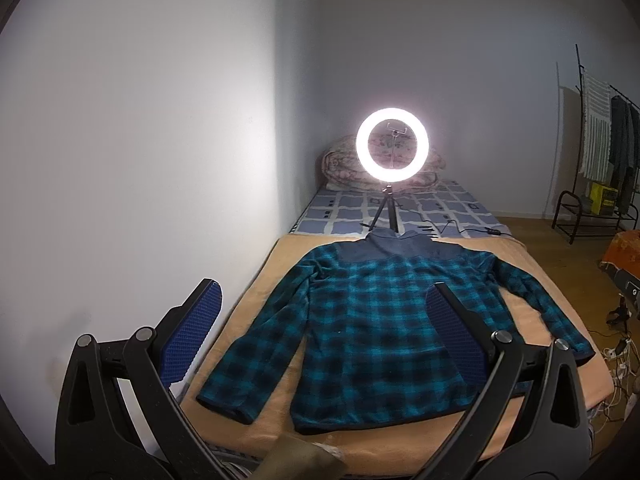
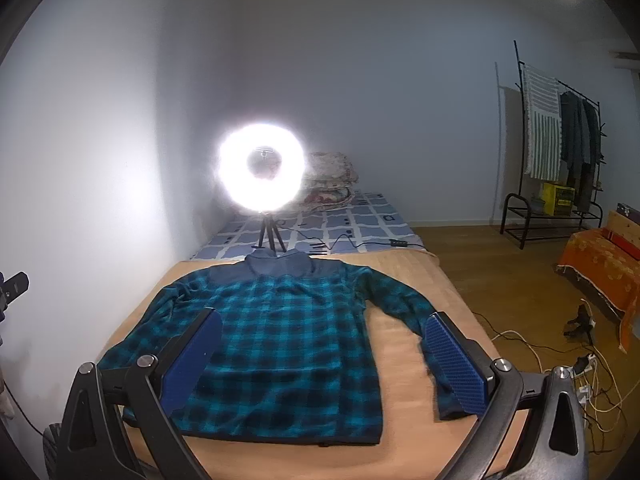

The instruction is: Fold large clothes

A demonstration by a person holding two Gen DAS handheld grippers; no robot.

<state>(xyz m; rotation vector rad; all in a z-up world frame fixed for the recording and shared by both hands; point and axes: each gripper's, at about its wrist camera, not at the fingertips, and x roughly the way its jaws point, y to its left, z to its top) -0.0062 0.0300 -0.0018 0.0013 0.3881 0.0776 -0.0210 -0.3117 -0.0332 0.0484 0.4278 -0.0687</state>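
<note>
- 1 plaid shirt [image 1: 372,340] in teal and black lies flat on the tan blanket [image 1: 256,308] that covers the near part of the bed, collar toward the far end, hem toward the cameras.
- Its collar and shoulder yoke are plain grey-blue; both sleeves are spread out and angle down beside the body, cuffs near the hem line.
- The left gripper [image 1: 320,332] hangs above the shirt with its 2 blue-padded fingers [image 1: 192,332] spread wide, holding nothing.
- The right gripper [image 2: 324,364] is likewise wide open and empty, its fingers framing the shirt's body and right sleeve.
- Beyond the collar a lit ring light [image 1: 392,143] stands on a small tripod on the blue-and-white checked sheet [image 1: 448,204], with a folded floral quilt [image 1: 340,164] behind it against the wall.
- The left wrist view shows the ring crisply, with a clamp inside it; in the right wrist view it is a blown-out glare.
- Only the right wrist view shows an orange-covered bench [image 2: 600,264] fully, plus more wooden floor [image 2: 500,264] with tangled cables [image 2: 592,380].
- Both views show a clothes rack [image 2: 560,140] with hanging garments.
</note>
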